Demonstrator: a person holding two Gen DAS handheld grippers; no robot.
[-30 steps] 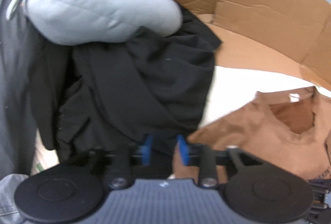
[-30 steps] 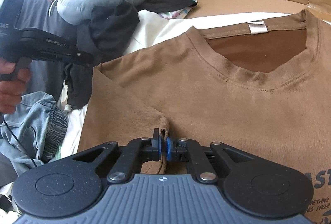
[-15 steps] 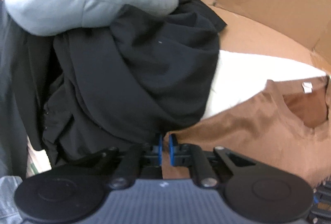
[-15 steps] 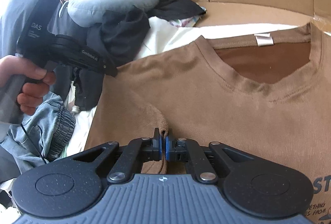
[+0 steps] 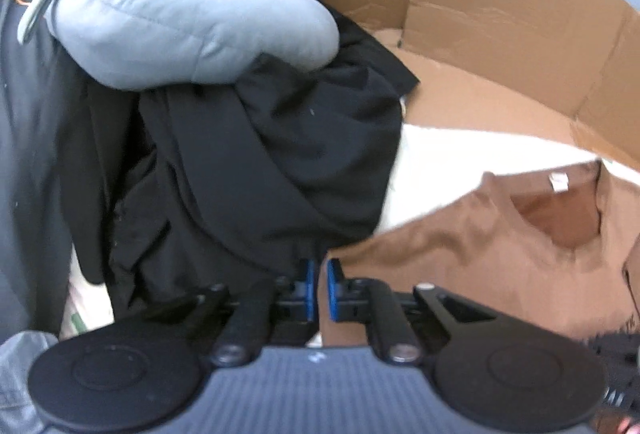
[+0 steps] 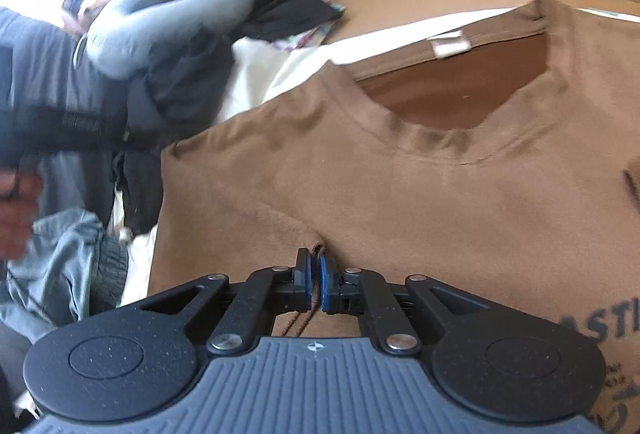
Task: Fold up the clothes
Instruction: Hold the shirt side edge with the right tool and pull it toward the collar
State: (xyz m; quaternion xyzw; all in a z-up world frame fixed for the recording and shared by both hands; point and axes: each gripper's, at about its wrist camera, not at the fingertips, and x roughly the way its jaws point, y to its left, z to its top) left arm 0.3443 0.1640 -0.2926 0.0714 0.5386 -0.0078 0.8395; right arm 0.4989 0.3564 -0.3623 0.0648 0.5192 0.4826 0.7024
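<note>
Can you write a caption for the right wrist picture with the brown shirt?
The right gripper pinches a fold of the brown T-shirt spread on the bed.

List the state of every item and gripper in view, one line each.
left gripper: shut at the brown T-shirt's edge, grip unclear
right gripper: shut on a fold of the brown T-shirt
black garment: crumpled, unfolded
grey neck pillow: lying on the black garment
cardboard box: open
</note>
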